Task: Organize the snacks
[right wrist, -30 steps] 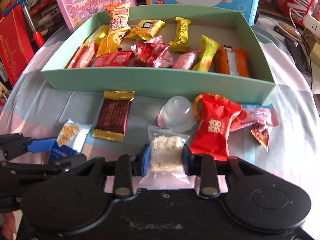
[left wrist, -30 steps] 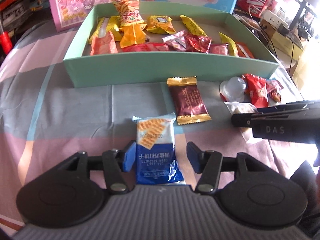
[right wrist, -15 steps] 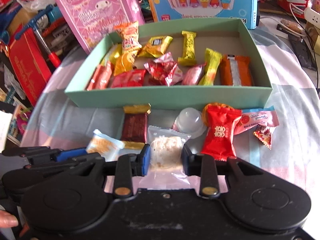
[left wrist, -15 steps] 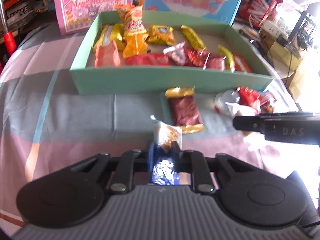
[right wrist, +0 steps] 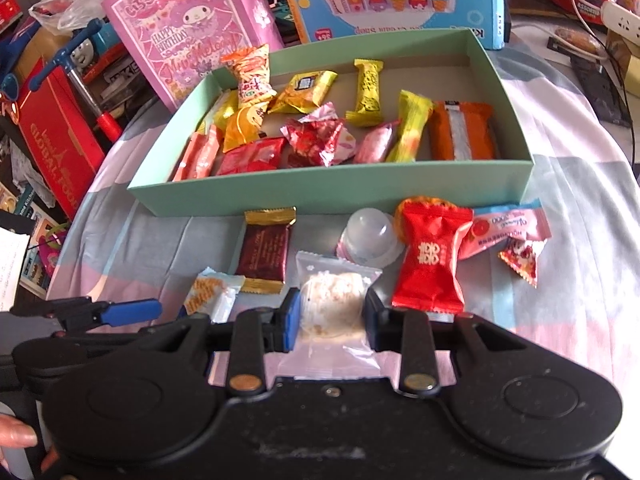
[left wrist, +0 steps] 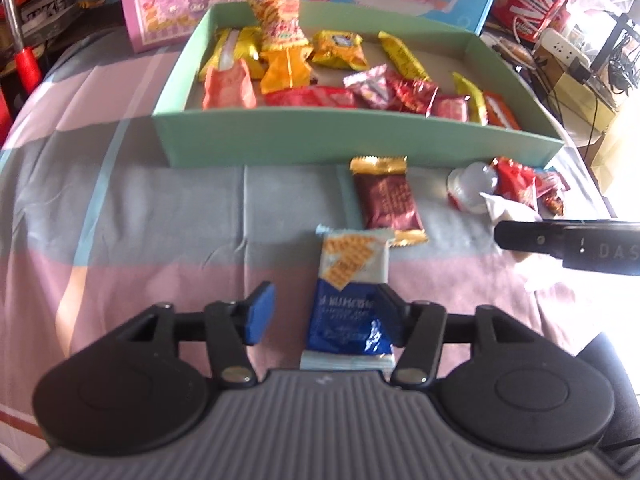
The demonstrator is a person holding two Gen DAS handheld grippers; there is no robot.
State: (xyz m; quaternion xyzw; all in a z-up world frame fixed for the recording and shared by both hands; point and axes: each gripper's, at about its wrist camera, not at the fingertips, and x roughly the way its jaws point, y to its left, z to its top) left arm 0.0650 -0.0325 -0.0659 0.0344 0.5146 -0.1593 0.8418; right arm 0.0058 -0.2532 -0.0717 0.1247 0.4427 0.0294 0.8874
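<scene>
- Our left claw (left wrist: 324,312) stands spread wide at the bottom centre of its frame; the blue biscuit packet (left wrist: 349,300) lies between the fingers, against the right one and clear of the left blue pad (left wrist: 260,312).
- Our right claw (right wrist: 330,316) is closed on the clear rice-cake pouch (right wrist: 334,300), low in the middle of its view.
- We judge both packs light, soft and crinkly, with brittle contents; the film looks slippery. We would pinch across the packet's flat middle, gently.
- The green box (right wrist: 320,196), already holding many sweets, fills the upper middle; the brown wafer (right wrist: 264,252), jelly cup (right wrist: 368,236) and red candy (right wrist: 430,264) lie on the cloth just in front of it.
</scene>
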